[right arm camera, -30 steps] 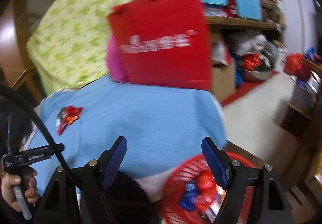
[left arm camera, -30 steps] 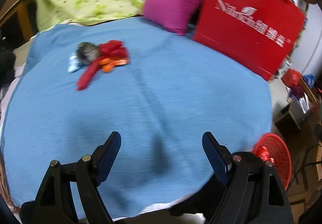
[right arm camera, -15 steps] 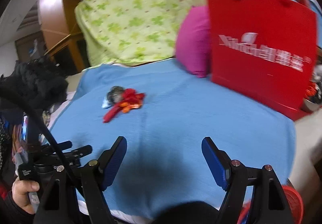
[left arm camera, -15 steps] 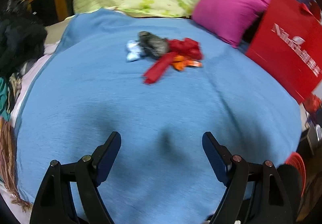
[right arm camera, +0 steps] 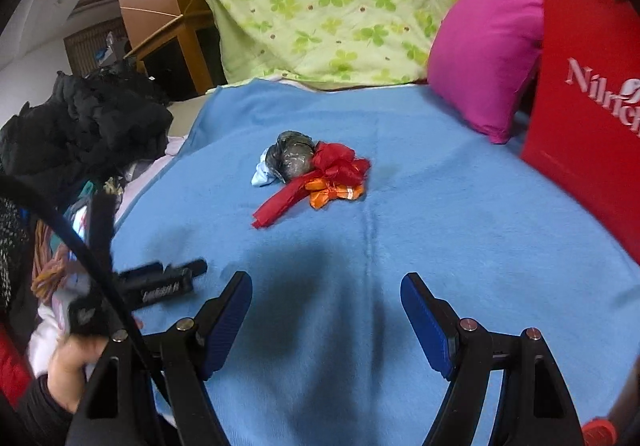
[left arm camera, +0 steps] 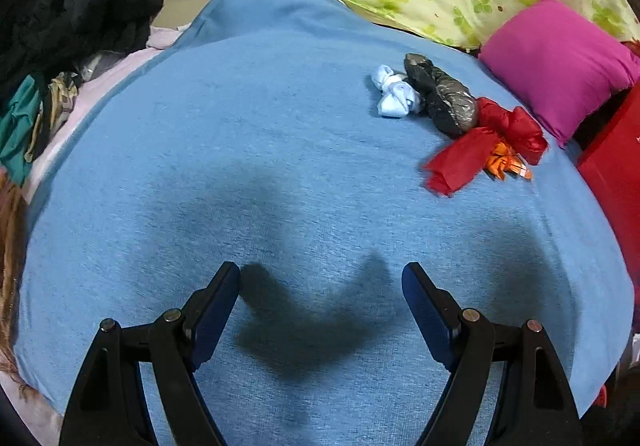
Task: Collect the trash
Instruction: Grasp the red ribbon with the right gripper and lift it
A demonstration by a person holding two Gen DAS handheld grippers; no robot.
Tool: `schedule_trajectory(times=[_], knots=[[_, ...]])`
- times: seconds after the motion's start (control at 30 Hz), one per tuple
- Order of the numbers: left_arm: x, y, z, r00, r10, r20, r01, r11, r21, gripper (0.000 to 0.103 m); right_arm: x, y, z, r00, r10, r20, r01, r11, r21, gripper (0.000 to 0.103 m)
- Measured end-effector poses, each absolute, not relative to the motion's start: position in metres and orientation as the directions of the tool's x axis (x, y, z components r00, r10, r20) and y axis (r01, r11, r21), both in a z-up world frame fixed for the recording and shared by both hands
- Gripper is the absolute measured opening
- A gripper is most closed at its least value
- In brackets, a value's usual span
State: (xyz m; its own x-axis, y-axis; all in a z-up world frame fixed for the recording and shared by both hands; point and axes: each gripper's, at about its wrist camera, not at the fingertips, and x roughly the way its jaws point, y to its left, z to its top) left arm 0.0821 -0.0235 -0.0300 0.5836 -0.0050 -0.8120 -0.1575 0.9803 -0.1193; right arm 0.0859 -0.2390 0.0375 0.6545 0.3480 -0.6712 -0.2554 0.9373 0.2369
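Both tongs [left arm camera: 321,284] [right arm camera: 326,296] open, empty; trash pile [right arm camera: 310,175] ahead

The trash forms one small cluster on the blue blanket [right arm camera: 440,246]: a crumpled pale blue wad [left arm camera: 394,93], a dark grey crinkled plastic lump [left arm camera: 444,97], a red ribbon-like wrapper [left arm camera: 480,141] with a flat tail trailing toward the near edge, and a crushed orange foil wrapper [left arm camera: 506,161]. The pieces lie in a row, each touching its neighbour, with the orange foil partly tucked under the red wrapper. The cluster lies toward the far half of the blanket, near the magenta pillow [right arm camera: 484,57].
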Motion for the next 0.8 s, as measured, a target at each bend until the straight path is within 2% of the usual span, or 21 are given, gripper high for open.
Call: schedule_trajectory(times=[0.3,0.4,0.47,0.53,0.6,0.63,0.8], knots=[[0.082,-0.025,-0.032,0.583,-0.029,-0.812,-0.137,0.981,-0.134,0.083,0.197,-0.213,0.033,0.632,0.344,-0.695,-0.241,0.939,0.246,0.079],[0.083,-0.024,-0.032,0.584,-0.036,-0.811,-0.138,0.980,-0.142,0.083,0.228,-0.206,0.023,0.614,0.338,-0.713,-0.222,0.941,0.255,0.076],[0.085,-0.024,-0.032,0.584,-0.036,-0.811,-0.138,0.980,-0.143,0.083,0.244,-0.202,0.016,0.602,0.325,-0.730,-0.213,0.946,0.245,0.064],[0.086,-0.026,-0.033,0.583,-0.036,-0.811,-0.134,0.981,-0.140,0.083,0.259,-0.197,0.005,0.584,0.311,-0.750,-0.205,0.950,0.235,0.056],[0.086,-0.027,-0.032,0.586,-0.040,-0.810,-0.126,0.982,-0.139,0.083,0.271,-0.193,-0.006,0.567,0.297,-0.768,-0.200,0.954,0.222,0.056],[0.087,-0.027,-0.033,0.586,-0.042,-0.809,-0.122,0.983,-0.139,0.083,0.276,-0.192,-0.012,0.555,0.302,-0.775,-0.201,0.953,0.228,0.052],[0.088,-0.029,-0.032,0.587,-0.039,-0.809,-0.120,0.984,-0.135,0.083,0.271,-0.194,-0.012,0.566,0.318,-0.761,-0.216,0.948,0.235,0.025]])
